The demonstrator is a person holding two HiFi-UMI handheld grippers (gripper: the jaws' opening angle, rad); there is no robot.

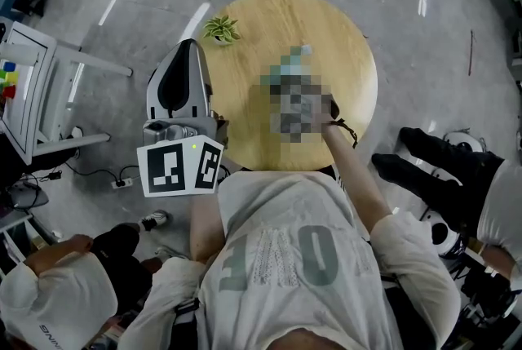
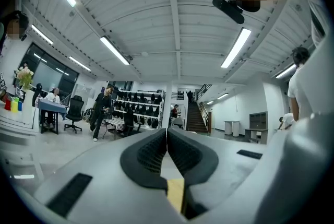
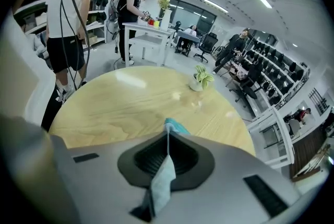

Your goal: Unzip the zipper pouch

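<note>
worktop: round, pale wood, upper middle of the head view, on a grey floor.
pouch: pale teal cloth, above the middle right of the worktop; mostly behind a mosaic patch in the head view; zipper not made out in any view, so open or shut cannot be told.
right claw: clamped on the pouch; a fold of teal cloth pinched between the black pads, spilling out toward the bottom middle of the right gripper view, a small teal tip poking past the jaw ends over the worktop.
left claw: off the left edge of the worktop in the head view, well apart from the pouch, tip toward the top of the frame.
marker cube: black-and-white squares, just below the left claw, left of centre.
left claw in its own view: pads pressed together, nothing between them, aimed up at a white ceiling with strip lights.
plant: small, green, in a white pot, upper left part of the worktop, apart from the pouch; in the right gripper view near the far rim, upper middle.
forearm: bare, reaching from the lower middle up to the mosaic patch, dark band at the wrist.
seated person: white shirt, lower left corner of the head view.
</note>
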